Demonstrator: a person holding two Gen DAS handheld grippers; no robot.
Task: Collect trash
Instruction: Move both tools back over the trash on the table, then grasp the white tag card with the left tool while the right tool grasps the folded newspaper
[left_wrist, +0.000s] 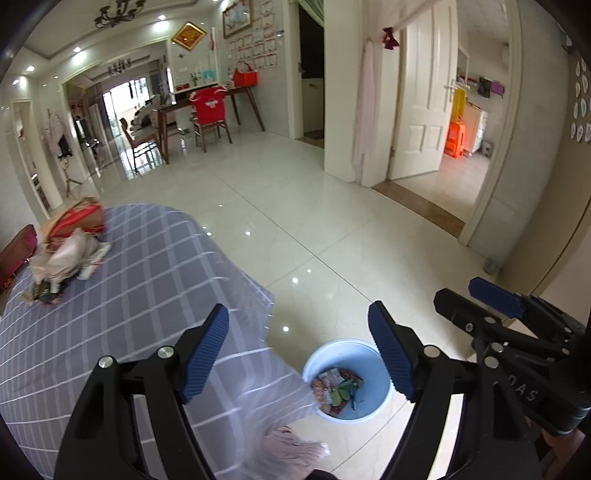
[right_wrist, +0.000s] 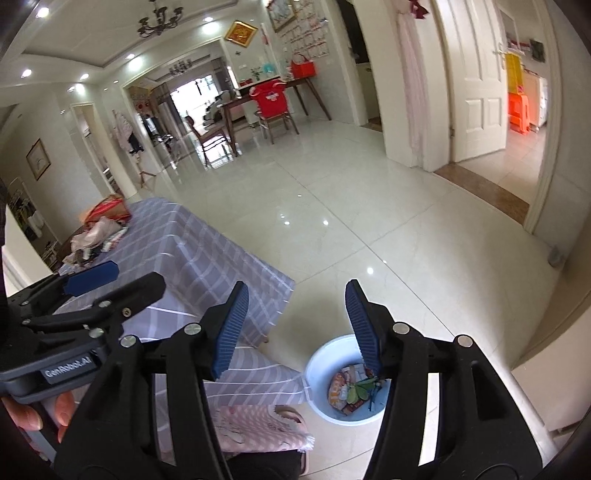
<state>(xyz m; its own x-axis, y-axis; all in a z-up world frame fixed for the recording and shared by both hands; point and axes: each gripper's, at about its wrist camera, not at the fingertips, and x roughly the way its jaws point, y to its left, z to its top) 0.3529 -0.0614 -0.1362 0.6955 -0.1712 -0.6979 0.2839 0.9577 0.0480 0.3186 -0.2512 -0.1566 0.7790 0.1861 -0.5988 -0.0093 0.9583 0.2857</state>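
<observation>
we hold both tongs over the near edge of the table (left_wrist: 122, 280), which wears a grey-blue checked cloth. our left gripper (left_wrist: 299, 354) has its blue pads spread wide, with nothing between them. our right gripper (right_wrist: 295, 328) also stands spread and empty, its pads a little closer together. in the left wrist view the right gripper shows at about 3 o'clock, and in the right wrist view the left one shows at about 9 o'clock, with a hand (right_wrist: 40, 413) around its handle.

the light blue bin (left_wrist: 373, 363) stands on the pale tiled floor just beside the table's hanging cloth, at about 5 o'clock in the left view and 6 o'clock in the right view (right_wrist: 321, 363). inside it lie crumpled wrappers (left_wrist: 334, 391) in orange, white and green.

more trash remains on the table's far end at about 9 o'clock: a heap of crumpled paper and packets (left_wrist: 64, 258), with a red and tan box (left_wrist: 79, 218) just behind it.

a pink patterned cloth (right_wrist: 255, 428) shows low down, beside the bin.
</observation>
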